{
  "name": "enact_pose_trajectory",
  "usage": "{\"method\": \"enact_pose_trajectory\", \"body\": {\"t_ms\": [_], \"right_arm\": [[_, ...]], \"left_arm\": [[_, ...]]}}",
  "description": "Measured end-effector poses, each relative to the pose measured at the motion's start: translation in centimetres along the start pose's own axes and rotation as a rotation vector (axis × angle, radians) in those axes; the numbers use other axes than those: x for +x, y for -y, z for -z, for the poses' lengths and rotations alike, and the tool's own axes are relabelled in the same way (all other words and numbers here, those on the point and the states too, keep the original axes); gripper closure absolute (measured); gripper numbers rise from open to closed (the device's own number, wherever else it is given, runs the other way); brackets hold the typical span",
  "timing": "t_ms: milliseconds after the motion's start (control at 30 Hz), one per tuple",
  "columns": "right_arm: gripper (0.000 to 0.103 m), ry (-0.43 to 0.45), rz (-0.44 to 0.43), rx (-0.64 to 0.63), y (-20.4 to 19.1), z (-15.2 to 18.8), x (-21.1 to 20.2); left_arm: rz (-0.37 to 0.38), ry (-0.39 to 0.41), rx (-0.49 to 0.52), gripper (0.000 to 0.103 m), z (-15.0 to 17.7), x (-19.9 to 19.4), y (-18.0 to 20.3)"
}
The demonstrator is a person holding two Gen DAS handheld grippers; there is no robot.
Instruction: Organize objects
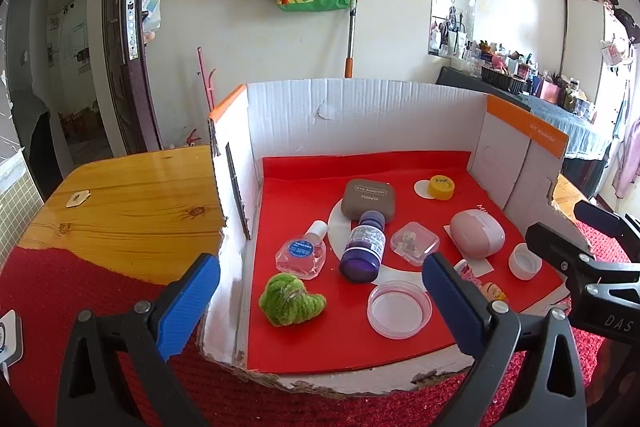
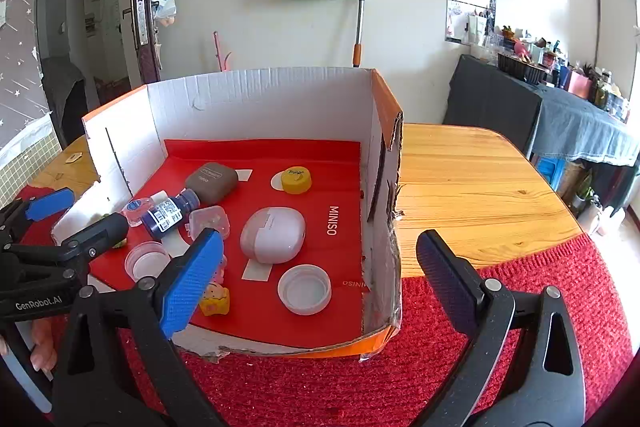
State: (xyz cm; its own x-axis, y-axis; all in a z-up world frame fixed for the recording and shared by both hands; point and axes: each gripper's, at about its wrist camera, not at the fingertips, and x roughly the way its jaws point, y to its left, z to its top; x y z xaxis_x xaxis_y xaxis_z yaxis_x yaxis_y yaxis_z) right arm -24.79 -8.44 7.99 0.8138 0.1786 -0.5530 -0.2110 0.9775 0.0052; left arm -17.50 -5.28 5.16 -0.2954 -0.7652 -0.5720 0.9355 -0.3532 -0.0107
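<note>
A cut-open cardboard box (image 1: 360, 115) with a red floor holds a green fuzzy piece (image 1: 292, 301), a purple bottle (image 1: 364, 247), an eye-drop bottle (image 1: 302, 251), a brown eye-shadow case (image 1: 368, 199), a yellow cap (image 1: 441, 187), a pink case (image 1: 476, 233), a small clear box (image 1: 414, 241), a clear round lid (image 1: 400, 309), a white cap (image 2: 305, 289) and a yellow toy (image 2: 216, 299). My left gripper (image 1: 320, 261) is open and empty, straddling the box's left wall. My right gripper (image 2: 320, 237) is open and empty, straddling the box's right wall (image 2: 380, 187).
The box sits on a wooden table (image 2: 480, 187), partly on a red knitted mat (image 2: 440, 367). A hand (image 2: 42, 351) holds the left gripper at the lower left. A cluttered dresser (image 2: 580, 115) stands at the far right and bags hang on the wall behind.
</note>
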Motion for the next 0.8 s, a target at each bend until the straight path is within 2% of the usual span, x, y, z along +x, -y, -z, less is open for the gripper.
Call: {"method": "enact_pose_trajectory", "body": {"t_ms": [800], "right_arm": [[0.003, -0.005, -0.002, -0.002, 0.01, 0.00, -0.05]], "left_arm": [[-0.002, 0.012, 0.001, 0.000, -0.08, -0.27, 0.02]]}}
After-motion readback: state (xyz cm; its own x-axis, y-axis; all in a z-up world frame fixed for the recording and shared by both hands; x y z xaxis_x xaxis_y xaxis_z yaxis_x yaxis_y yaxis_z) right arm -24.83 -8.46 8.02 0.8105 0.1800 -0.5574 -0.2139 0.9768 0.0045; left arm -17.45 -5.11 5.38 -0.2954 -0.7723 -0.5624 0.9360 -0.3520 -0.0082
